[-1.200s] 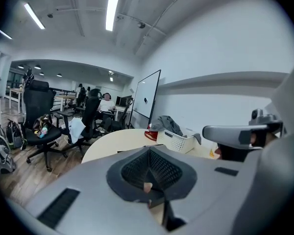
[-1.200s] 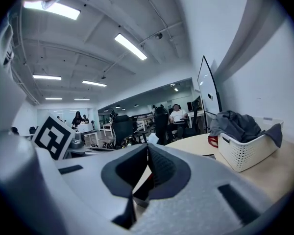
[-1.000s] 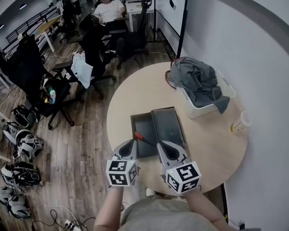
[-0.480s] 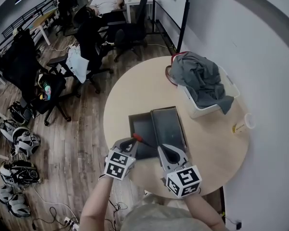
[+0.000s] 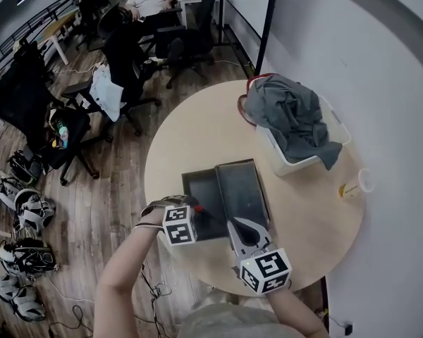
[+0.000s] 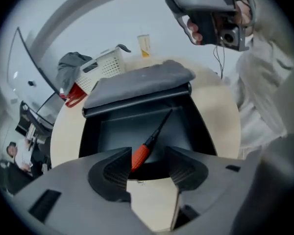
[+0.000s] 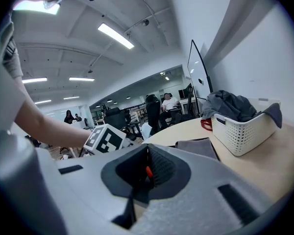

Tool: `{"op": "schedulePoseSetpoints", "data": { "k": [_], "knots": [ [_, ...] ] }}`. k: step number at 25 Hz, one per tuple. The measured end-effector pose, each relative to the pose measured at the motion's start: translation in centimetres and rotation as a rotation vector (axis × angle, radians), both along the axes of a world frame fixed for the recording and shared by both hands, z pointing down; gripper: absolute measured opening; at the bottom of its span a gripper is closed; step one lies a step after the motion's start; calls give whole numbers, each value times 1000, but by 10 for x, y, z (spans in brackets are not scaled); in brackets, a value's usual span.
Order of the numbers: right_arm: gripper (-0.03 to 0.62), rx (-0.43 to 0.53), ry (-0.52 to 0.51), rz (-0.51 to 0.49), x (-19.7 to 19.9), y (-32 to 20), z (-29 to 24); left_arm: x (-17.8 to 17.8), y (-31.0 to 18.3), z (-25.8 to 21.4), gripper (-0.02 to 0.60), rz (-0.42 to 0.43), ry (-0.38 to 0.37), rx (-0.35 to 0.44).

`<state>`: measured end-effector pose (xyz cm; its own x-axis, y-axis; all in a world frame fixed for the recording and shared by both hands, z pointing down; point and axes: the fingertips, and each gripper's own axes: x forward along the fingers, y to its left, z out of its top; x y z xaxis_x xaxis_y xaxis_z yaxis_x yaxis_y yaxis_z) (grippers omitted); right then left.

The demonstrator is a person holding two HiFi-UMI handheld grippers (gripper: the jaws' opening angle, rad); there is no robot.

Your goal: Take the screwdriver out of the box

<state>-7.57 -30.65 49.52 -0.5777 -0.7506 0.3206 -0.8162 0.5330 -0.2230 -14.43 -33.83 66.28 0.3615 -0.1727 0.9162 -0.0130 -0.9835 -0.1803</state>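
**Screwdriver in box; left gripper open around its handle**

The box [image 6: 90,136] is a shallow black tray with rigid walls. It sits on the round, smooth beige table [image 5: 197,125]. Its lid [image 6: 142,82], lined in matte grey, is thrown back at the far side, evidently to leave the tray open from above.

The screwdriver [image 6: 152,137] is not yet out. Its thin black shaft slants across the tray toward the hinge. Its ribbed orange handle [image 6: 140,155] sits at the tray's near edge.

The left gripper [image 6: 149,155] points steeply down at that edge. Its jaws have just been opening and now stand wide apart. The handle lies between them, close to one dark ribbed pad [image 6: 113,170]. I see neither pad pressing on it, so nothing is gripped. The approach looks aimed at the handle because it is the thickest, least slippery part.

The right gripper [image 7: 148,160] hangs at the box's near right with its jaws together. A small red speck shows in the slit; I cannot tell what it is. This gripper appears parked clear of the work.
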Motion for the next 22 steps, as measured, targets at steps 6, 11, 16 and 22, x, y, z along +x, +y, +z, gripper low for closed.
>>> {"op": "schedulePoseSetpoints", "data": {
  "k": [6, 11, 16, 22],
  "knots": [
    [0, -21, -5, 10, 6, -4, 11, 8, -14, 25, 201, 195, -160, -27],
    [0, -37, -5, 16, 9, -8, 16, 11, -22, 44, 192, 297, -267, -33],
    [0, -46, -5, 21, 13, -10, 18, 11, -16, 49, 134, 339, -291, -104],
    [0, -45, -5, 25, 11, -9, 18, 9, -13, 47, 100, 401, -306, -63]
  ]
}}
